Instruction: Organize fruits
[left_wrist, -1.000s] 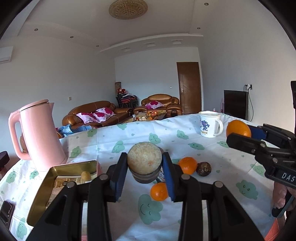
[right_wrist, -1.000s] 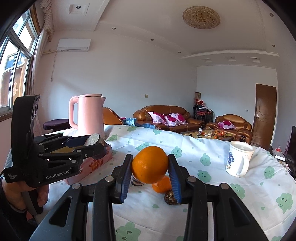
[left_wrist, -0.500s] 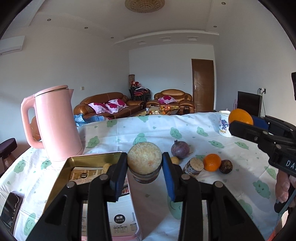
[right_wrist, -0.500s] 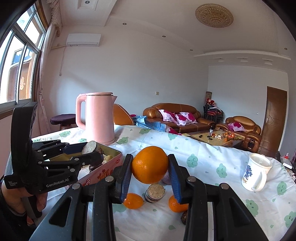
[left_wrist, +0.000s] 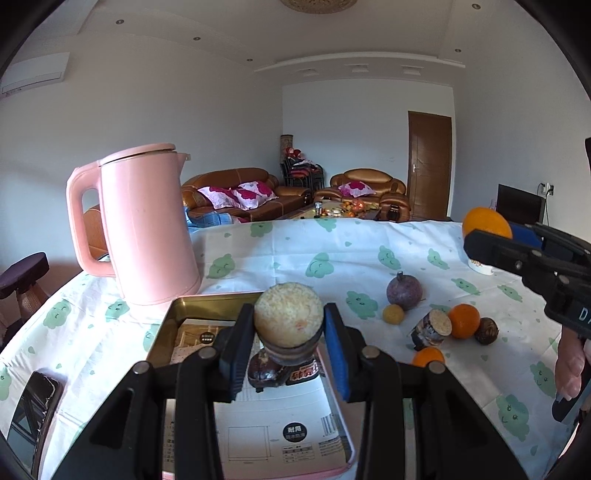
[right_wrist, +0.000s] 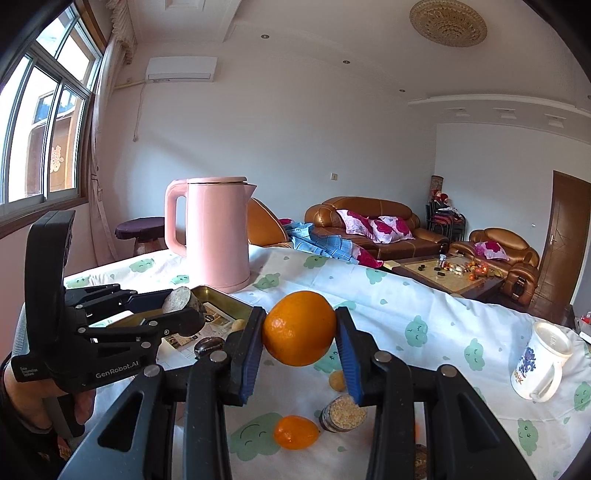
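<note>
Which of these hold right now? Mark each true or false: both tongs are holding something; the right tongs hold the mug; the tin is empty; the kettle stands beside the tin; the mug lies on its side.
1. Both tongs hold something. True: the left tongs grip a cut piece with a pale face, the right tongs an orange.
2. The right tongs hold the mug. False: the mug stands on the cloth.
3. The tin is empty. False: the tin holds a dark fruit and printed paper.
4. The pink kettle stands beside the tin. True.
5. The mug lies on its side. False: it is upright.
</note>
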